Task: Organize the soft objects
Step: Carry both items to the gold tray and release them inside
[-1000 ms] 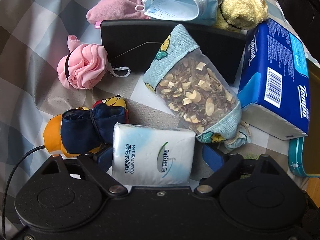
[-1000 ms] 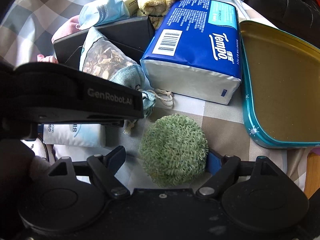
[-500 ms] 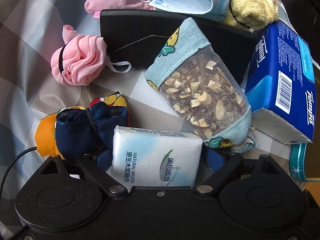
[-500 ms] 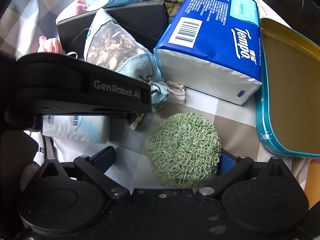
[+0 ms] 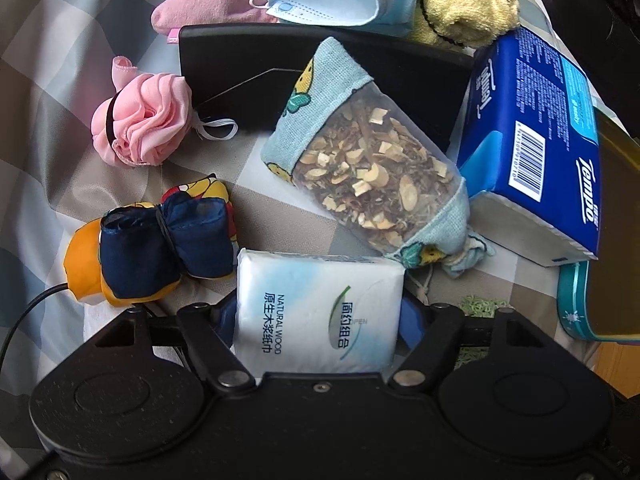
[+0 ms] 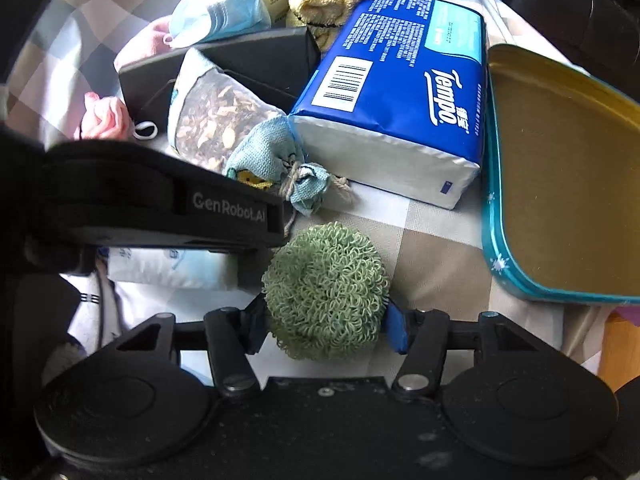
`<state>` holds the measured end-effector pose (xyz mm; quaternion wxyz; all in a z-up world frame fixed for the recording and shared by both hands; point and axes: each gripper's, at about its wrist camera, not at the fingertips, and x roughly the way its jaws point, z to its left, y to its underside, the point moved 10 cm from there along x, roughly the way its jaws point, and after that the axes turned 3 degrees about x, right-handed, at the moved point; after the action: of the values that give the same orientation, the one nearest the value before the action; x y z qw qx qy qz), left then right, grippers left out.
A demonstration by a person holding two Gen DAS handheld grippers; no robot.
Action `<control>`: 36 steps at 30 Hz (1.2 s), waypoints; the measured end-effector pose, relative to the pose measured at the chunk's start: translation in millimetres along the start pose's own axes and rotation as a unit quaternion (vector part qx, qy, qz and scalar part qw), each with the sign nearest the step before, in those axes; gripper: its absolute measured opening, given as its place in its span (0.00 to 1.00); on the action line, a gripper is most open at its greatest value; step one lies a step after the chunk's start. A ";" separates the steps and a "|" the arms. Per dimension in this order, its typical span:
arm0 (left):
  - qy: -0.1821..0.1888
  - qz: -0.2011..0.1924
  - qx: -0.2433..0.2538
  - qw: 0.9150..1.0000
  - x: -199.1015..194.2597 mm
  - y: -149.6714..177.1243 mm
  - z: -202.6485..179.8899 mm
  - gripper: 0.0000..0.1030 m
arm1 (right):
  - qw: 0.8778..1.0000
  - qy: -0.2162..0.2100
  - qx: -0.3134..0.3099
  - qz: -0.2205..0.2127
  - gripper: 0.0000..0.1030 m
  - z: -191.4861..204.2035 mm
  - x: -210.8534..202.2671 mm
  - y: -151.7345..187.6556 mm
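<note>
Tissue pack [image 5: 318, 312] clamped by left fingers [image 5: 226, 314]; green scrubber ball [image 6: 326, 290] clamped by right fingers [image 6: 396, 328].

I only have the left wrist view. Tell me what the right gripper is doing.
Observer: The right gripper is shut on a round green looped scrubber ball.
Operator: Give me the tin's state; I only see its edge.
Observer: The teal-rimmed gold metal tin lies open, nothing visible inside.
Operator: Place the ball relative to the blue pack.
Observer: It sits in front of the blue Tempo tissue pack, apart from it, with bare checked cloth between.
</note>
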<state>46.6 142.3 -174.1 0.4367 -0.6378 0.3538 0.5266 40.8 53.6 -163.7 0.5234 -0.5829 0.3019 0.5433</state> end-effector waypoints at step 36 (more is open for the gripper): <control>0.071 -0.205 0.183 0.959 -155.6 -40.3 -188.7 0.67 | 0.910 0.088 0.251 -0.317 0.54 -264.6 -149.7 -76.7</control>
<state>121.4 -19.7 -2.0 0.6188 -0.6414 0.3355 0.3053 161.4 -206.3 -36.5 0.7683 -0.5427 0.2728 0.2018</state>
